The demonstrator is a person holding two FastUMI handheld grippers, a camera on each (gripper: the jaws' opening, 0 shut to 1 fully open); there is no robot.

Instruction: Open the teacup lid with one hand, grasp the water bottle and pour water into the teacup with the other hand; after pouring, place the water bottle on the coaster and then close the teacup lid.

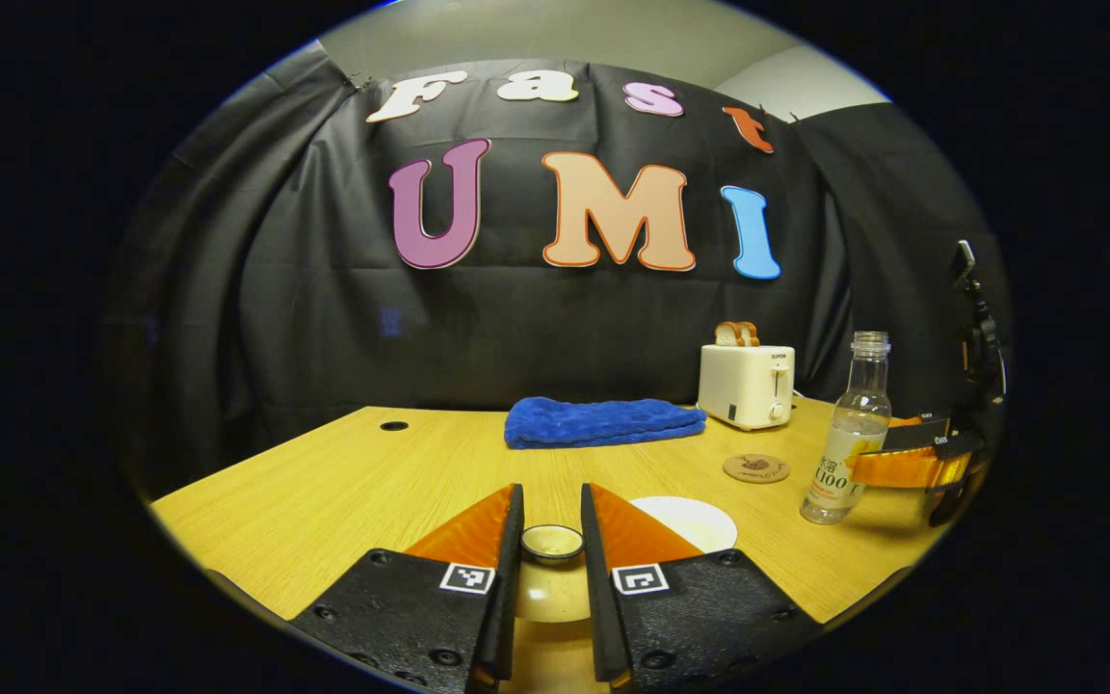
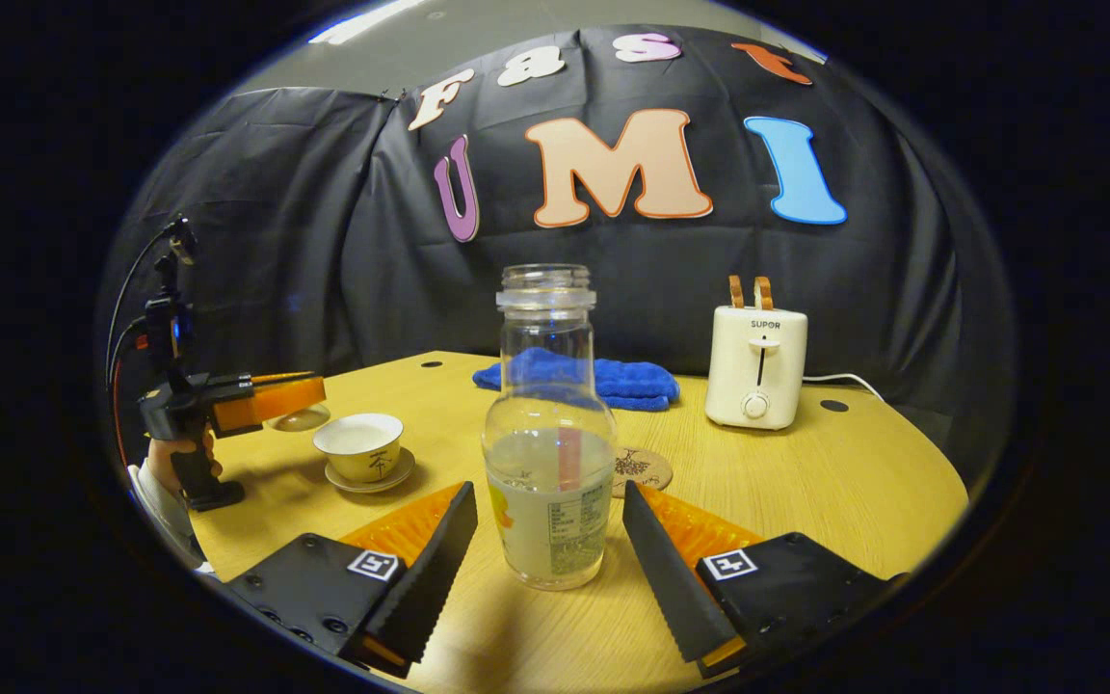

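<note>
My left gripper is shut on the teacup lid, whose small knob stands up between the fingers. Just right of it sits the uncovered teacup. In the right gripper view the teacup stands on its saucer, and the left gripper holds the lid raised just to its left. The clear water bottle, uncapped and partly full, stands upright on the table between the fingers of my open right gripper, with a gap on each side. The round coaster lies just behind the bottle.
A white toaster holding bread stands at the back right, with a folded blue cloth to its left. The coaster lies between toaster and bottle. A hand holds the left gripper at the table's edge.
</note>
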